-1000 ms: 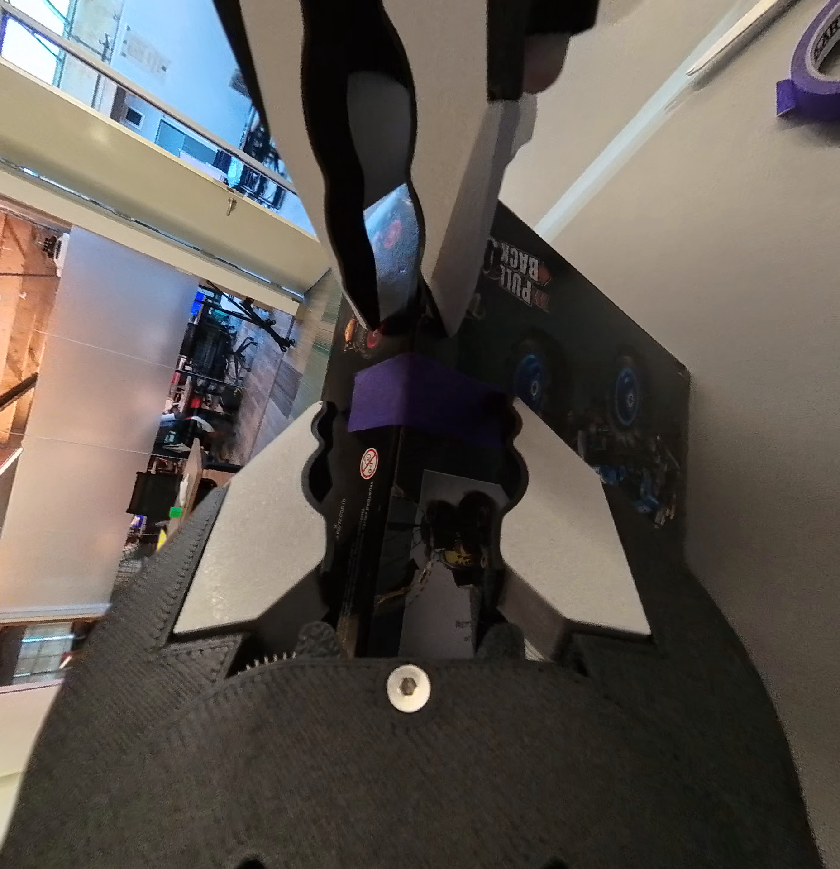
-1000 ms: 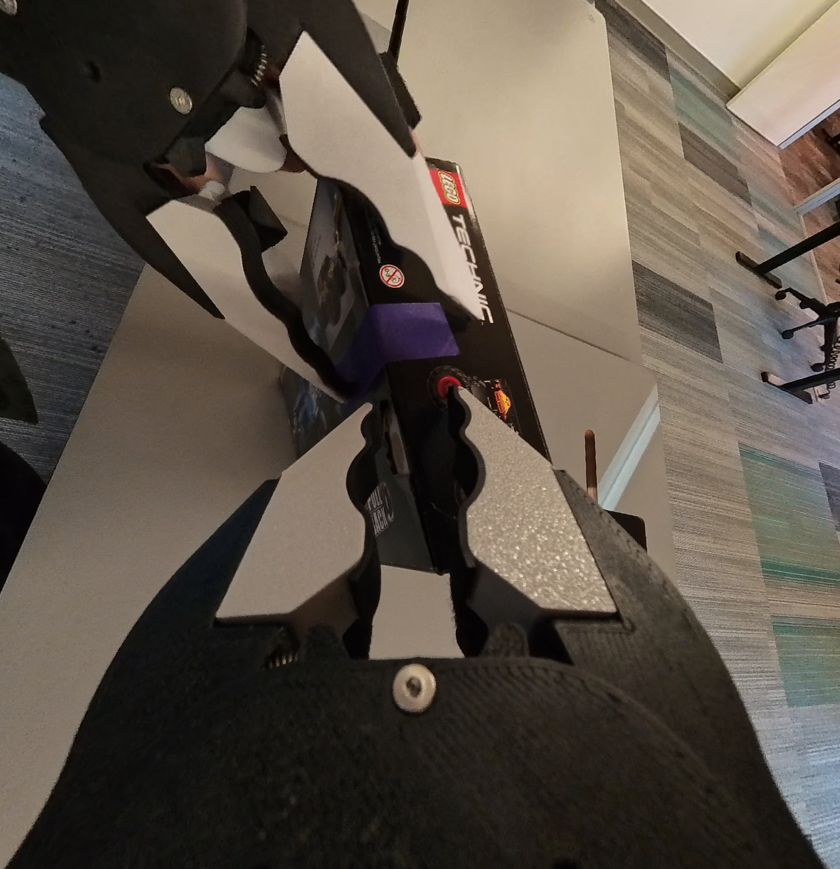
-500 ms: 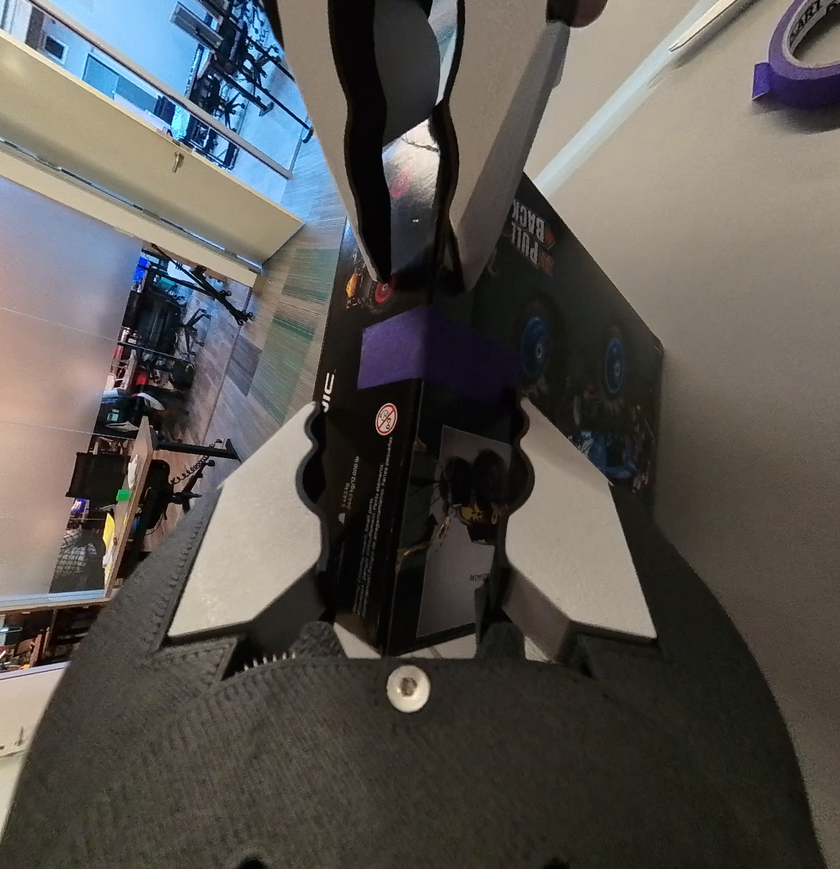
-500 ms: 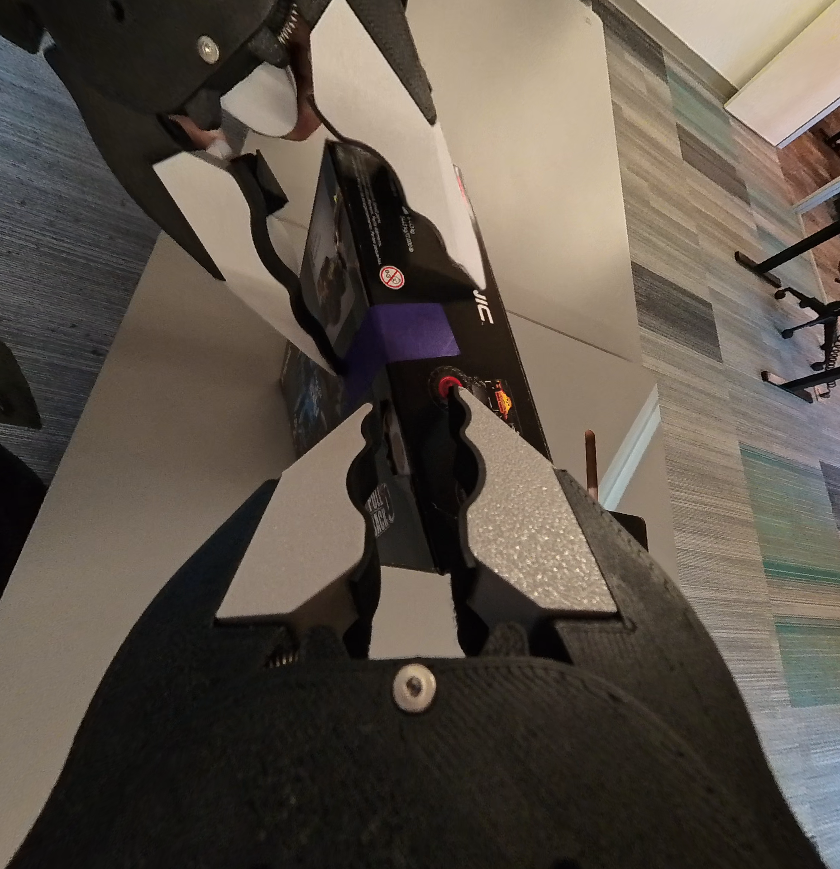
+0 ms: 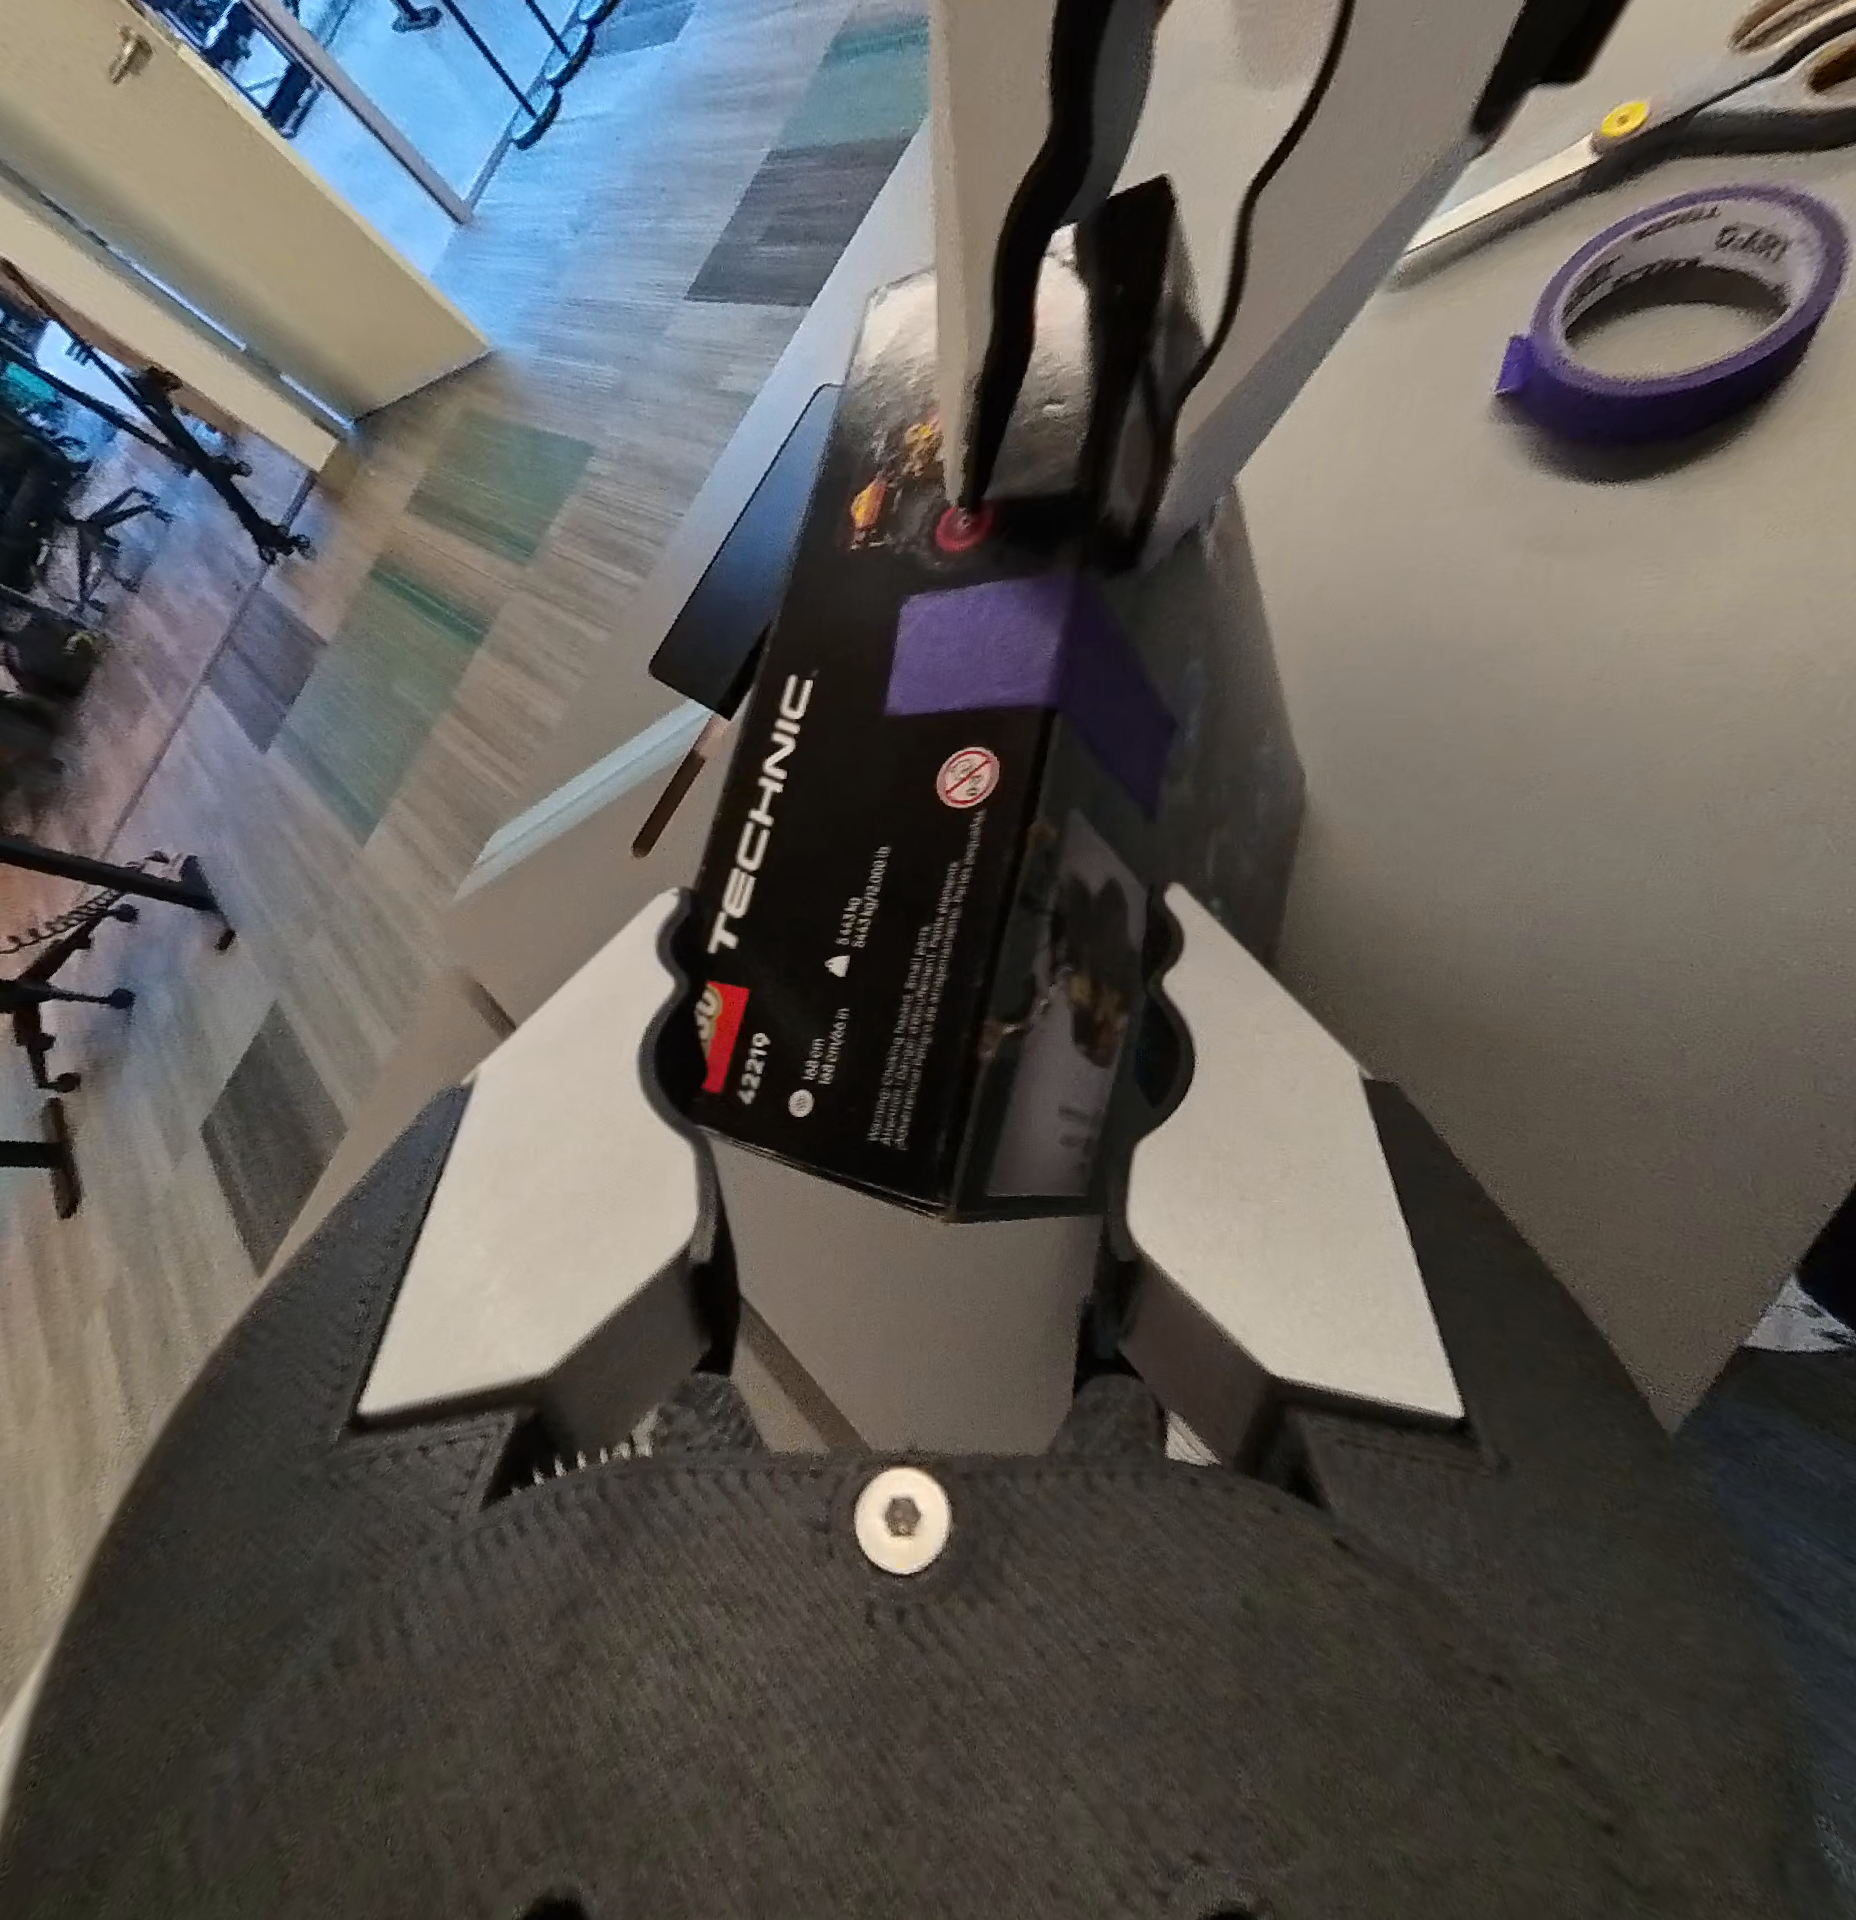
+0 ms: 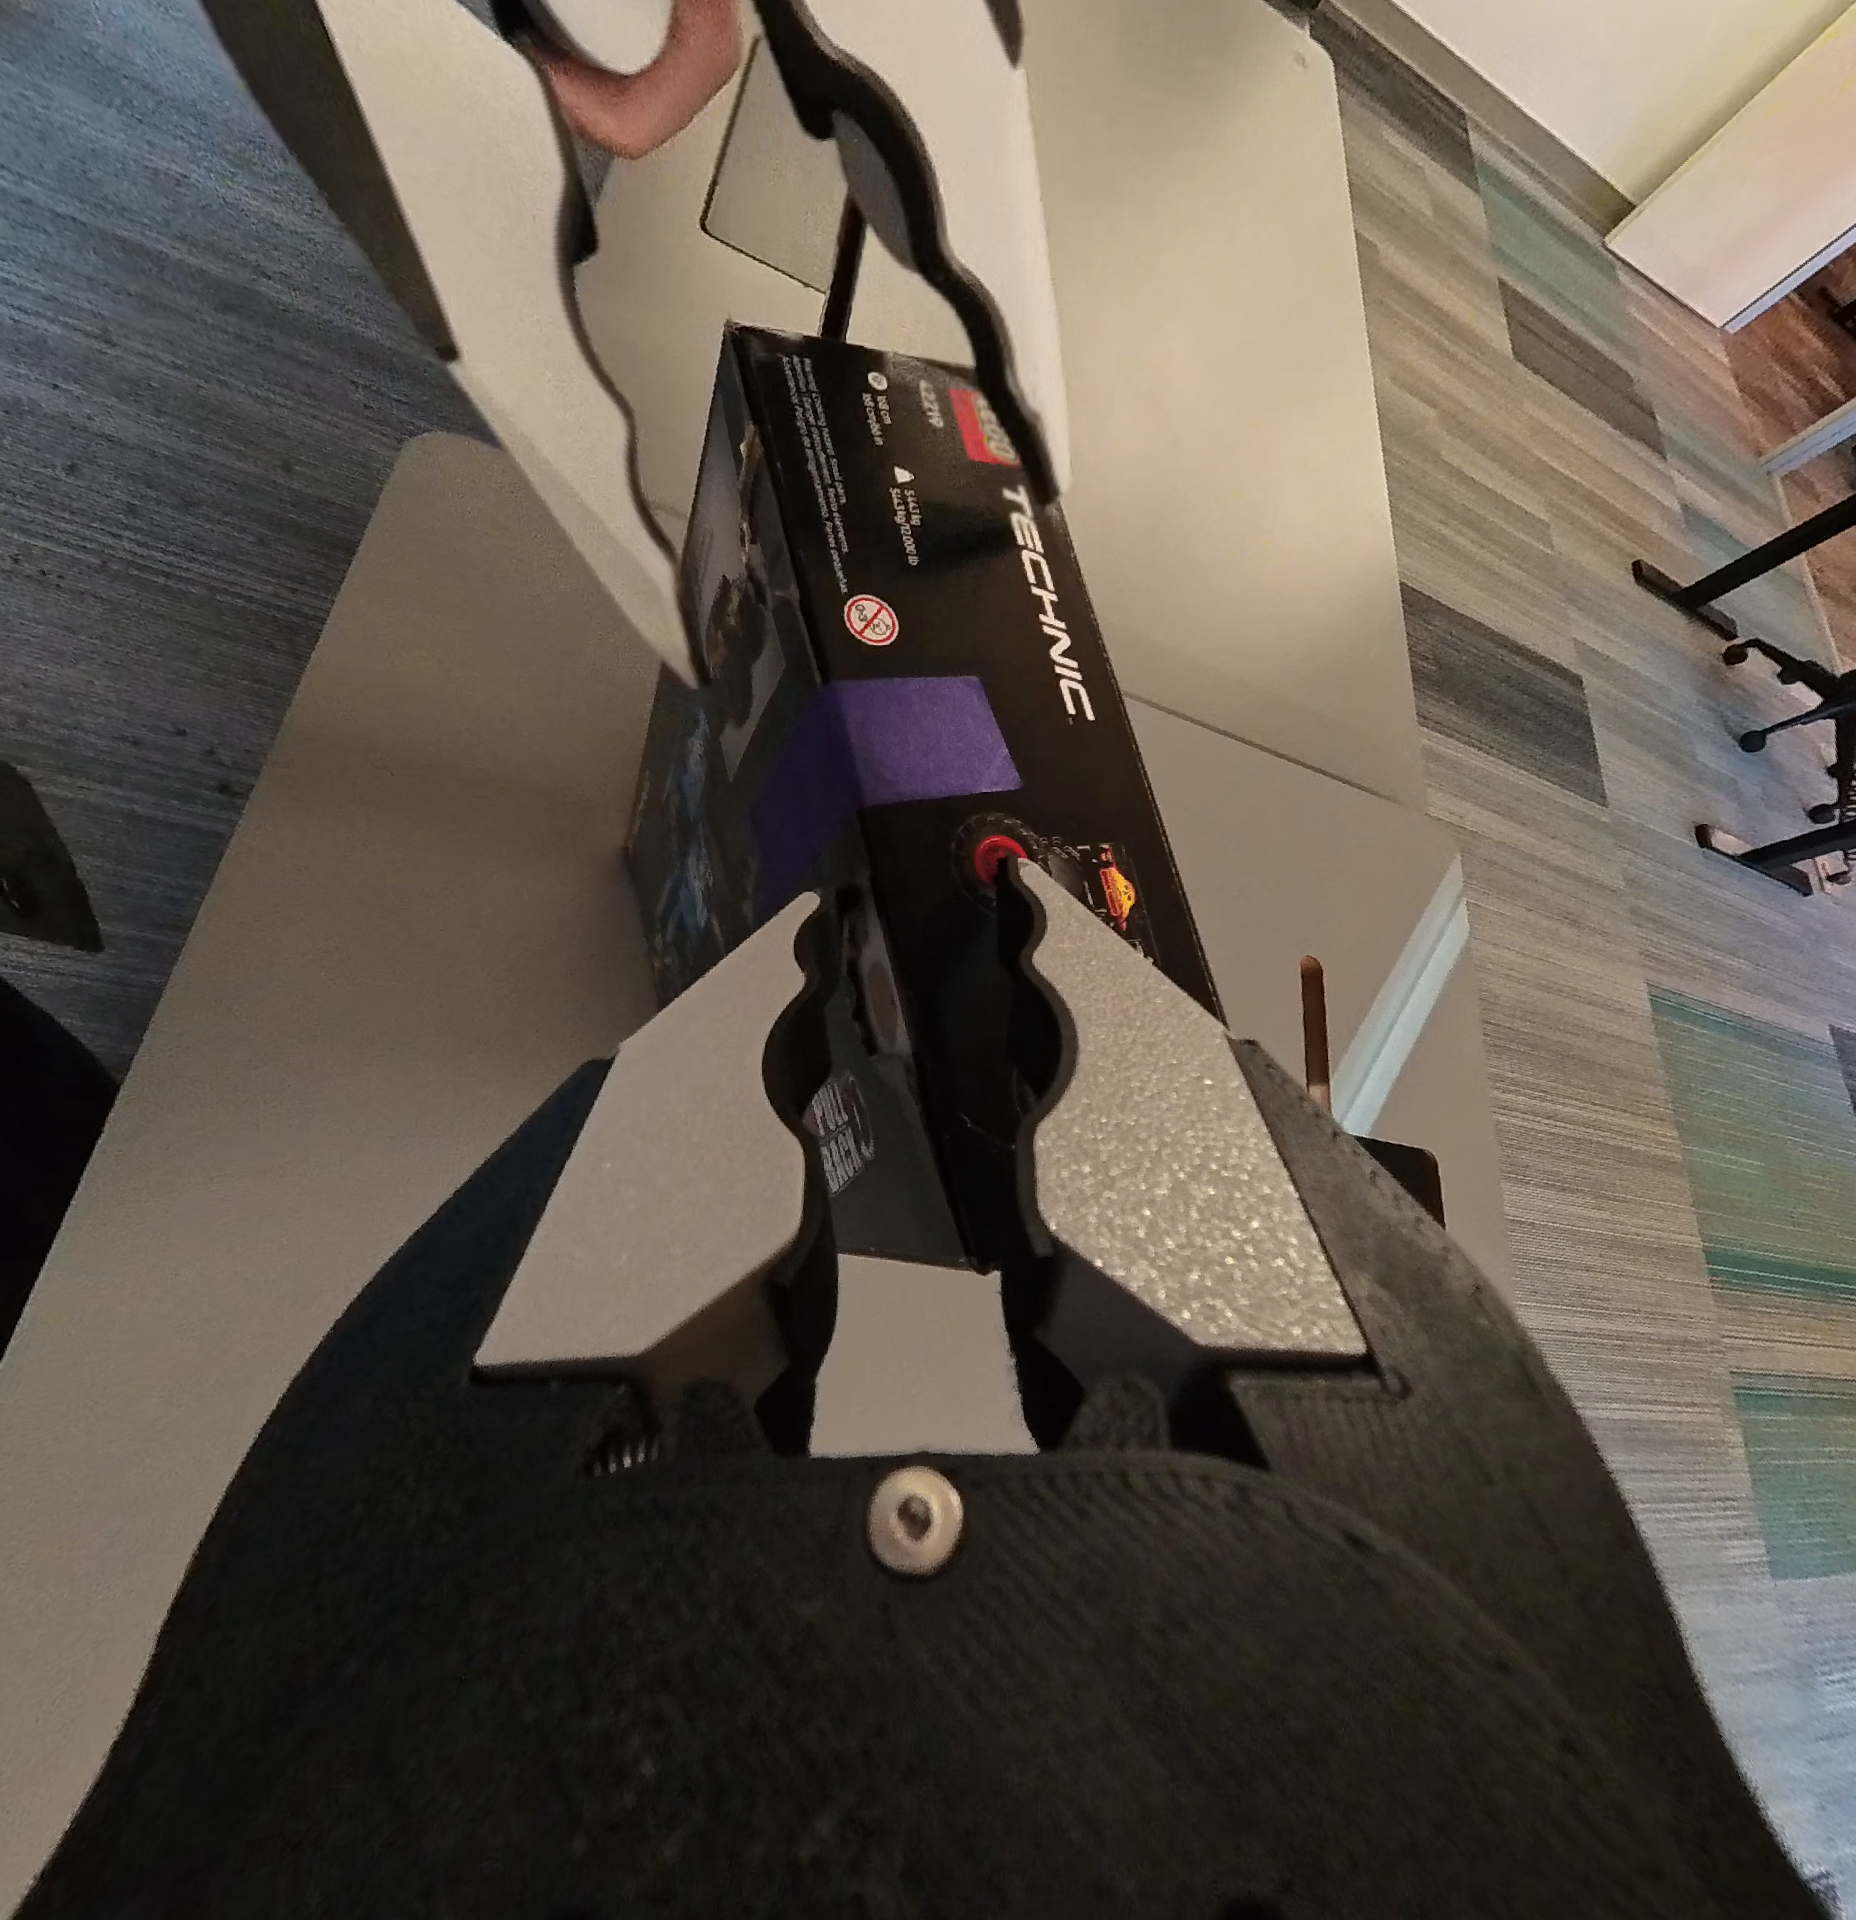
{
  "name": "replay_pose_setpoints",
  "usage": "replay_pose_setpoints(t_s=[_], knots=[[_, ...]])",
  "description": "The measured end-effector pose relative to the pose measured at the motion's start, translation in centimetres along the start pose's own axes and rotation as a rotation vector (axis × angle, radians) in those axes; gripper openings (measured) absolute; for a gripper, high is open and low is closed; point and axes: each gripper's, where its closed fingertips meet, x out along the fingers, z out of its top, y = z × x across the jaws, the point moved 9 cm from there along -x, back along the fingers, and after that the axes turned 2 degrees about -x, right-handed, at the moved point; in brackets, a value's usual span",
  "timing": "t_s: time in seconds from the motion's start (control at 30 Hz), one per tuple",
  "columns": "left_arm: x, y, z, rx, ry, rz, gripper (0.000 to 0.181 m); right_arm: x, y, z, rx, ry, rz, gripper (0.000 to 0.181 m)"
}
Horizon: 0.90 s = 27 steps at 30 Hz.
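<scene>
A long black toy box point(image 5: 851, 987) with a strip of purple tape point(image 5: 976, 655) over its top edge stands on its narrow side on a grey table point(image 5: 1578, 779). My left gripper point(image 5: 919, 925) is open, its fingers straddling the near end of the box with small gaps on both sides. My right gripper point(image 6: 913, 894) is shut on the other end of the box point(image 6: 965, 623), next to the purple tape point(image 6: 903, 738). Each gripper also shows in the other's view: the right gripper point(image 5: 1054, 520) and the left gripper point(image 6: 862, 582).
A roll of purple tape point(image 5: 1682, 312) and scissors point(image 5: 1630, 125) lie on the table to the right of the box. The table point(image 6: 332, 935) ends close behind the box; striped carpet floor point(image 6: 1630, 935) and chair bases point(image 6: 1817, 717) lie beyond. Tip to tip, the grippers are about 6 cm apart.
My left gripper has widened its jaws a little and slid back along the box, which now sits only between its fingertips. My right gripper stays clamped on its end.
</scene>
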Motion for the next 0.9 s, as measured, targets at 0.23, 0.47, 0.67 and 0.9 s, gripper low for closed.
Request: replay_pose_setpoints(t_s=[0.23, 0.47, 0.67, 0.9], knots=[[0.9, 0.0, -0.4, 0.079, 0.022, 0.048, 0.078, 0.1, 0.4, 0.3, 0.003, 0.021, 0.006, 0.046], [0.8, -0.6, -0.9, 0.056, -0.052, 0.087, 0.077, 2.3, 1.9, 0.1, -0.112, 0.112, -0.201, 0.084], [0.8, -0.6, -1.1, 0.045, -0.069, 0.1, 0.077, 2.5, 1.2, 0.3, -0.103, 0.054, -0.231, 0.069], [0.8, -0.6, -1.3, 0.044, -0.088, 0.103, 0.077, 2.8, 0.7, -0.2, -0.144, 0.1, -0.183, 0.077]])
